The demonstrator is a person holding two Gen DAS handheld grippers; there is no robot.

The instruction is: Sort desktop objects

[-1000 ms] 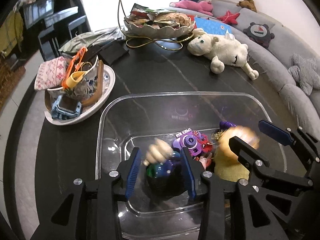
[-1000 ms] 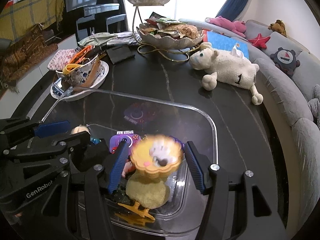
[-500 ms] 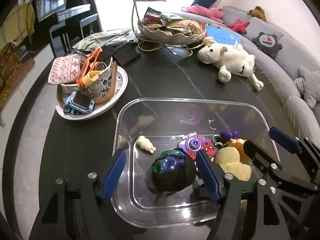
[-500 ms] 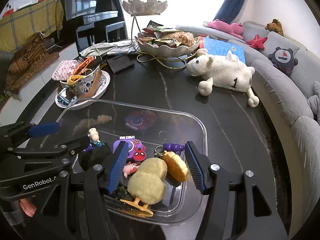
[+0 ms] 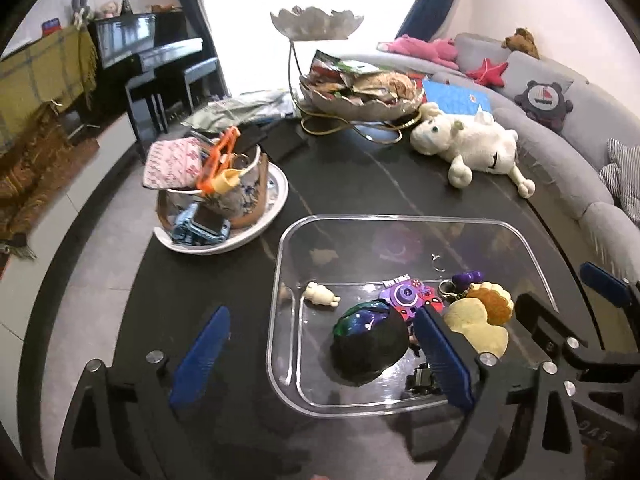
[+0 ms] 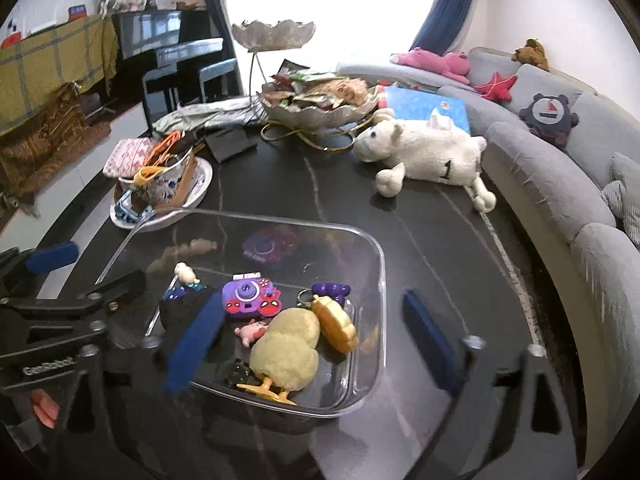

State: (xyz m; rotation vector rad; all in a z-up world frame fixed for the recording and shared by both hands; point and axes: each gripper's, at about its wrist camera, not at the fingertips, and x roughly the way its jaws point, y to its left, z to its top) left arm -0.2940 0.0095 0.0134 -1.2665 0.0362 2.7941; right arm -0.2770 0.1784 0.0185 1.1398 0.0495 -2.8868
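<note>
Above the dark marbled table point(image 5: 360, 184), the left gripper point(image 5: 320, 344) hangs with blue pads spread wide. A clear plastic bin point(image 5: 400, 220) holds a small cream figurine point(image 5: 320, 294), purple toy camera point(image 5: 406, 296) and, apparently, a dark iridescent ball point(image 5: 368, 340).

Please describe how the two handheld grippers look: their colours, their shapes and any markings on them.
Both grippers, the left gripper and the right gripper, have black angular frames with open cut-outs and round silver screw heads. Their fingers carry long blue pads with a ribbed face. The left gripper's body, seen in the right view, bears pale "GenRobot" lettering.
</note>
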